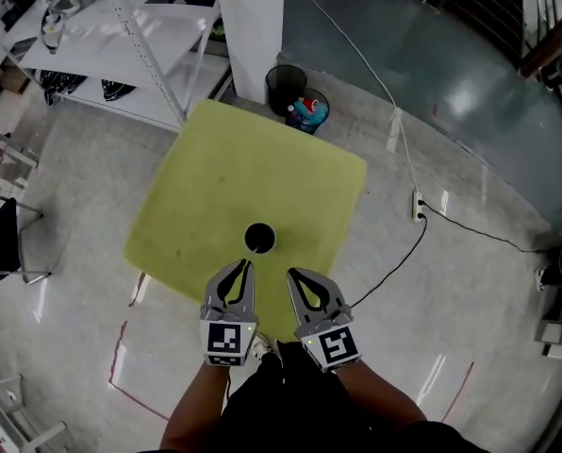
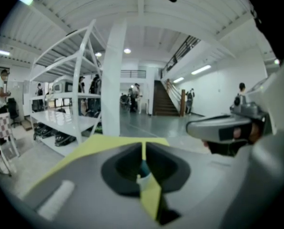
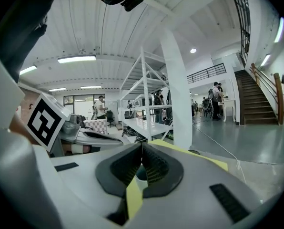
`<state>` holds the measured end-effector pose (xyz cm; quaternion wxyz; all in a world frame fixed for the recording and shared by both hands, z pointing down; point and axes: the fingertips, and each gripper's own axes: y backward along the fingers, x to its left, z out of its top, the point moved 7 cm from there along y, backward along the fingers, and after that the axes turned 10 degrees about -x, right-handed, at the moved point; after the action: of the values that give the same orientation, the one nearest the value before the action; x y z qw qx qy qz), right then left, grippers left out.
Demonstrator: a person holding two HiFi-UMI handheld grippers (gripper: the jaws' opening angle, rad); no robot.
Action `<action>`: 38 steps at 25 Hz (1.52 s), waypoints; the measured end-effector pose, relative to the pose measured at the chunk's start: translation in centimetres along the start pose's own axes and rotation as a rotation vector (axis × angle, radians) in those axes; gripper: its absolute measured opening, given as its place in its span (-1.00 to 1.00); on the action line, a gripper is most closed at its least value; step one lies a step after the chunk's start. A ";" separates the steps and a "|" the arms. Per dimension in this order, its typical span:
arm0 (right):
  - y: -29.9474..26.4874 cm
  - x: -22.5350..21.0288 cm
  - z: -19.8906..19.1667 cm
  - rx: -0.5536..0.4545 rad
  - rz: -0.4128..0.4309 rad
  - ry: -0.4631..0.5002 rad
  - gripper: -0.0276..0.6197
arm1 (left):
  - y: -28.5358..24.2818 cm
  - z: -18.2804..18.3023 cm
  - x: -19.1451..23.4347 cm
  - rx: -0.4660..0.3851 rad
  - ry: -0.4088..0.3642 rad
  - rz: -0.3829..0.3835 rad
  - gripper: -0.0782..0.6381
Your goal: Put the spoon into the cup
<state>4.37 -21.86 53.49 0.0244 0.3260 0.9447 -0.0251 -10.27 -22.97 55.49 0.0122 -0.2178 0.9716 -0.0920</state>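
A round cup (image 1: pixel 259 239) with a white rim and dark inside stands on the yellow-green table (image 1: pixel 262 173), near its front edge. No spoon shows in any view. My left gripper (image 1: pixel 247 264) hovers just in front of the cup, jaws closed tip to tip and empty. My right gripper (image 1: pixel 291 274) hangs beside it to the right, also shut and empty. In the left gripper view the left gripper (image 2: pixel 143 149) shows the cup (image 2: pixel 142 174) below its joined jaws. The right gripper view has the right gripper (image 3: pixel 142 149) with the cup (image 3: pixel 139 179) low behind its jaws.
Behind the table stand a white pillar (image 1: pixel 251 26), a black bin (image 1: pixel 284 85) and a second bin (image 1: pixel 309 111) holding coloured items. White shelving (image 1: pixel 121 45) fills the back left. A power strip and cable (image 1: pixel 418 206) lie on the floor at right. A chair (image 1: pixel 3 239) is at left.
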 end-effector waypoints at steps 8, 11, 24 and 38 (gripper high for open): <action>1.1 2.5 3.4 -0.023 -0.010 0.064 -0.89 | 3.7 3.9 -0.3 -0.093 -0.006 -0.005 -0.76; 0.9 3.2 5.7 -0.087 -0.007 0.086 -0.90 | 4.7 5.6 -0.2 -0.130 0.002 -0.019 -0.76; 3.0 5.7 12.0 -0.184 -0.013 0.163 -0.90 | 9.6 10.4 -0.5 -0.245 -0.010 -0.054 -0.76; 4.5 5.4 11.9 -0.173 -0.046 0.098 -0.90 | 11.2 11.0 -1.5 -0.275 0.002 -0.038 -0.76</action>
<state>3.25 -15.69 41.16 0.0059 0.3016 0.9507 0.0719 -12.91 -14.32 42.59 -0.0204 -0.2355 0.9708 0.0417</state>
